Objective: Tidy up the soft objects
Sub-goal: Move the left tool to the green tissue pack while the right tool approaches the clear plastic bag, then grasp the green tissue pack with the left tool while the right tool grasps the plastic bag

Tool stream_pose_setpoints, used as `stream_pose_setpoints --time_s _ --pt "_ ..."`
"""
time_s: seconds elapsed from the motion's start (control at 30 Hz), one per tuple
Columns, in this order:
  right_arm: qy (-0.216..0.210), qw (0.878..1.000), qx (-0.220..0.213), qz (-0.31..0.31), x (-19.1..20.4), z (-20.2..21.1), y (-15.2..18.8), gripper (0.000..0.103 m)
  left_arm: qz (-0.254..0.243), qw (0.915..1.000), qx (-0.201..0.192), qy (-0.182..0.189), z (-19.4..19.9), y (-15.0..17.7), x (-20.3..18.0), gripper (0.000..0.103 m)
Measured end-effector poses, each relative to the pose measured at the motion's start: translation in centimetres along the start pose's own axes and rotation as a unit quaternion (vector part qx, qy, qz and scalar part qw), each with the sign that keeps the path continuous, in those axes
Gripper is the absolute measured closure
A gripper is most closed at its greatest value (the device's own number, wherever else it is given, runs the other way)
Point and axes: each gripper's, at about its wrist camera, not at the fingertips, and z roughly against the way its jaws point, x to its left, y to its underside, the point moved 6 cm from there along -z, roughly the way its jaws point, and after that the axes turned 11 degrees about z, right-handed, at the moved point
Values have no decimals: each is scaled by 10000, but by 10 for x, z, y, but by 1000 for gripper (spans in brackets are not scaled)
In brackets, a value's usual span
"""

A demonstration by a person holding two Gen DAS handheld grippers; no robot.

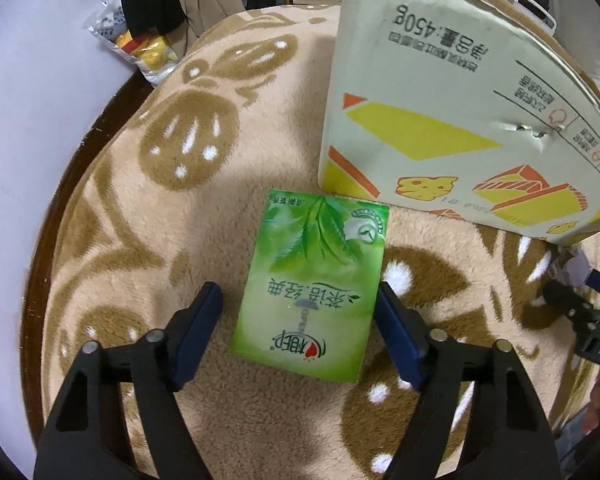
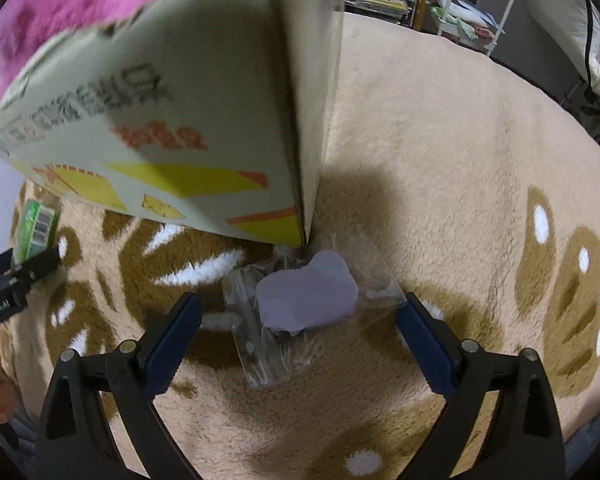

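A: What is seen from the left wrist?

B: A green tissue pack (image 1: pixel 314 284) is seen lying flat on a beige blanket (image 1: pixel 140 216) patterned with brown shapes. The pack is framed by the left gripper (image 1: pixel 300 320), whose jaws are spread a little wider than the pack. The right blue pad (image 1: pixel 396 332) is set against the pack's edge; a strip of blanket is left between the other pad and the pack, so nothing is clamped.

A: And behind it?

B: A cardboard box (image 1: pixel 452 112), printed with yellow and orange shapes, is stood just beyond the pack's far end, its corner close to the pack. A crinkled snack bag (image 1: pixel 140 46) is seen well apart, at the blanket's far left edge.

A: What is shown from the right wrist?

B: A pale purple soft piece in a clear wrapper (image 2: pixel 306 300) is seen on the blanket, just beside the near corner of the same box. It is straddled by the right gripper (image 2: pixel 300 332), whose jaws are held wide; the wrapper's edge is near the right pad, the left pad is clear of it. Nothing is gripped.

A: Anything else?

B: Something pink and fluffy (image 2: pixel 80 8) is seen above the box top. The tissue pack and the left gripper are glimpsed at the far left.
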Motion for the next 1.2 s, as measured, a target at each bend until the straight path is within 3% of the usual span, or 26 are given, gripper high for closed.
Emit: stream_pose_setpoints --time_s 0.27,0.8,1.2 --pt "194 9996 123 170 10 0 1 26 -136 9997 -81 163 4 2 -8 49" --pt "36 9999 111 121 11 21 7 48 -57 9998 -63 188 14 12 -7 50" --pt "-704 9960 58 -552 -15 30 9 46 -27 9994 -26 330 15 11 -9 50"
